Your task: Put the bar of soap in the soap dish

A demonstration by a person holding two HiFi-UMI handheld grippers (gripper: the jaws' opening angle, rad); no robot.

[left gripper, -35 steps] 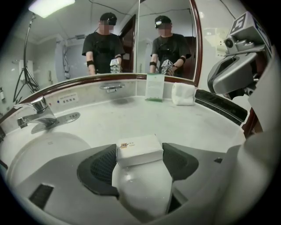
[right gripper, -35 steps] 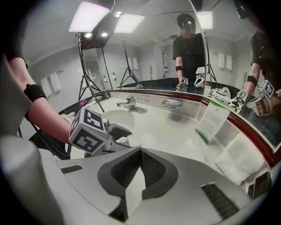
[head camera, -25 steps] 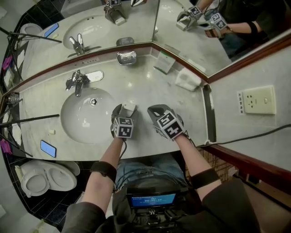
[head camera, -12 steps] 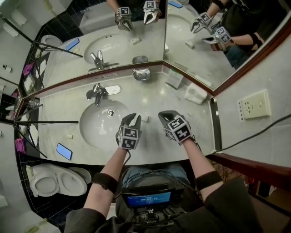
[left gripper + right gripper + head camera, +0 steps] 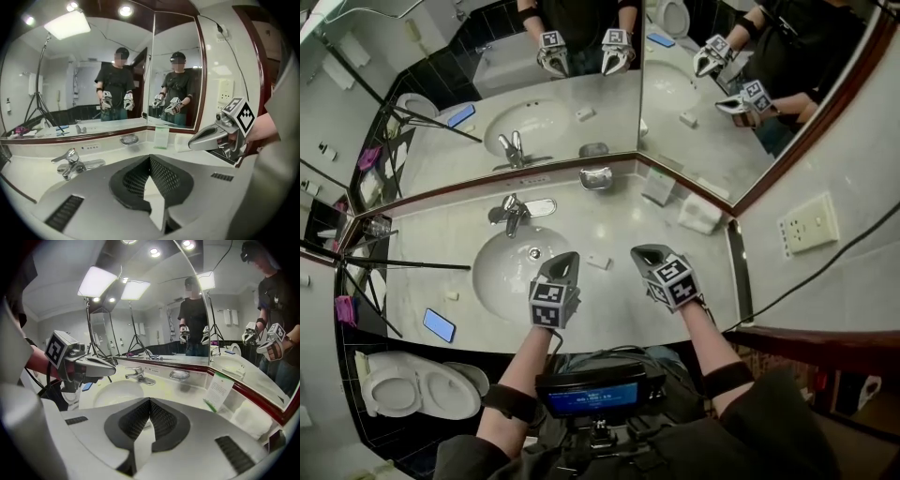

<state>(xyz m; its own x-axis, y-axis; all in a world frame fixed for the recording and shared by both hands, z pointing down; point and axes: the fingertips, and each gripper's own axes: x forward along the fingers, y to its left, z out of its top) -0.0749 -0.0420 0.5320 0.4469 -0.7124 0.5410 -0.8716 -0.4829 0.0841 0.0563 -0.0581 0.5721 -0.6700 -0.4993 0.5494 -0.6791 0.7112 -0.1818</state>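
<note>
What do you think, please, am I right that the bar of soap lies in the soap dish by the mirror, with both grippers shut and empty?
Not quite: the head view shows the bar of soap on the counter, apart from the soap dish. The left gripper, its fingers just closed on nothing, and the right gripper are shut and empty.

We are in a bathroom: a marble surface (image 5: pixel 623 220) with an oval basin (image 5: pixel 499 274) and chrome tap (image 5: pixel 512 214), corner mirrors (image 5: pixel 581 89) beyond, a toilet (image 5: pixel 398 386) at near left.
</note>
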